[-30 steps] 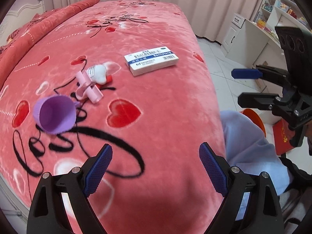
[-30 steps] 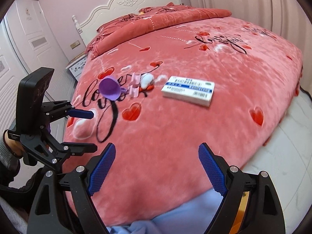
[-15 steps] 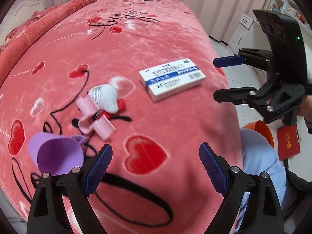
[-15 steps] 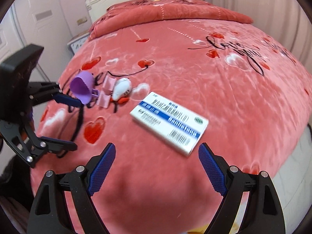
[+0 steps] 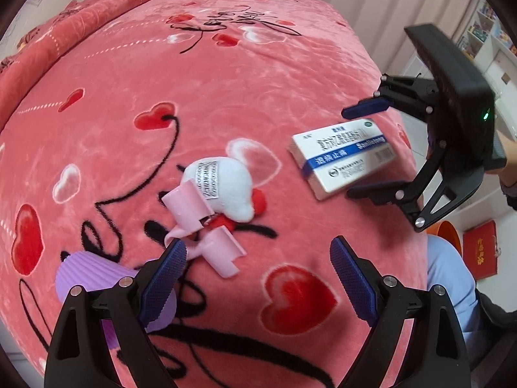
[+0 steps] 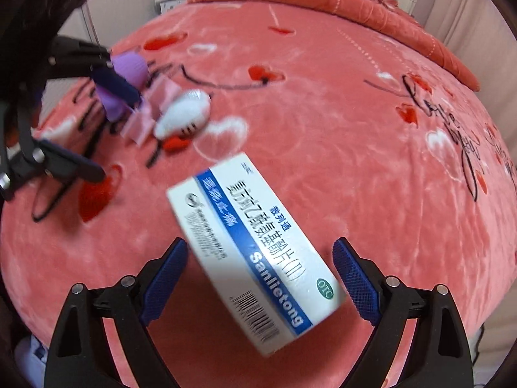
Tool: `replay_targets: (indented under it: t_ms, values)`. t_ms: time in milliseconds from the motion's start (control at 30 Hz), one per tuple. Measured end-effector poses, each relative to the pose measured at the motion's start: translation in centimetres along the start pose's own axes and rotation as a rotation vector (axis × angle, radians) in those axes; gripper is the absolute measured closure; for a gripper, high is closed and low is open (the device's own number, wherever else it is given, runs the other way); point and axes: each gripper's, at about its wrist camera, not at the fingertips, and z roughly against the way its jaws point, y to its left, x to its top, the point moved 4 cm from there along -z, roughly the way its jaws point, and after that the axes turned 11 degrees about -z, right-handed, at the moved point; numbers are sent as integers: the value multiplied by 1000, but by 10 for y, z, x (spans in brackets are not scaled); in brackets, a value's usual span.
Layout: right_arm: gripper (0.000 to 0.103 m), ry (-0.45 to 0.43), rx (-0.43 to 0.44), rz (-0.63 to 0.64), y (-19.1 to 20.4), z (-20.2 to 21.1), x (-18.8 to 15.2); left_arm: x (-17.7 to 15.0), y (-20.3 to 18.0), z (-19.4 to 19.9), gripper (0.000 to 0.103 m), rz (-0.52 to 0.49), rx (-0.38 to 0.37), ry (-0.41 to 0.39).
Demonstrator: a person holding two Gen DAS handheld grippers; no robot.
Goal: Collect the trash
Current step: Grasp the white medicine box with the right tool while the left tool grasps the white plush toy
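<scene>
A white and blue medicine box [image 6: 255, 252] [image 5: 342, 156] lies on the pink bed. My right gripper [image 6: 258, 281] hangs over it, open, with the box between its wide jaws and no pad touching it. In the left wrist view that right gripper [image 5: 358, 152] straddles the box's right end. My left gripper [image 5: 258, 278] is open above the blanket, just in front of a pink bow [image 5: 200, 226], a small white plush [image 5: 226, 184] and a purple paper cup [image 5: 97, 281] lying on its side at the left finger.
The bed's red-hearted blanket [image 5: 226, 80] drops off at the right edge. Beyond it are tiled floor, an orange bin [image 5: 447, 236], a red box [image 5: 480, 252] and white shelves [image 5: 484, 32]. A person's light blue trouser leg [image 5: 449, 287] is beside the bed.
Both grippers have moved in over the bed and lower. The right one rolled and came down around the medicine box; the left closed in on the bow and cup.
</scene>
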Motion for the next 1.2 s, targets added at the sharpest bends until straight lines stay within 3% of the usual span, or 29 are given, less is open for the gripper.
replay_targets:
  t_ms: [100, 133, 300, 600, 767, 867, 933, 1067, 1200]
  values:
    - [34, -15, 56, -106, -7, -1, -4, 0, 3, -1, 14, -12, 4, 1]
    - [35, -27, 60, -125, -7, 2, -6, 1, 4, -1, 14, -14, 6, -4]
    - [36, -53, 140, -232, -4, 19, -18, 6, 9, -5, 14, -40, 12, 2]
    - [36, -106, 158, -309, 10, 38, -29, 15, 34, -1, 14, -70, 37, -9]
    - [36, -122, 169, -327, 14, 40, -28, 11, 33, -5, 14, -131, 68, -10]
    - [36, -138, 169, -342, 15, 42, -26, 9, 24, -9, 14, -157, 40, 4]
    - [38, -148, 174, -355, 15, 44, -26, 6, 18, -13, 29, -179, 28, 23]
    - [38, -160, 180, -382, 14, 46, -27, 5, 19, -22, 33, -208, 47, 34]
    - [39, -167, 180, -391, 16, 48, -30, 7, 26, -31, 51, -175, 28, 44]
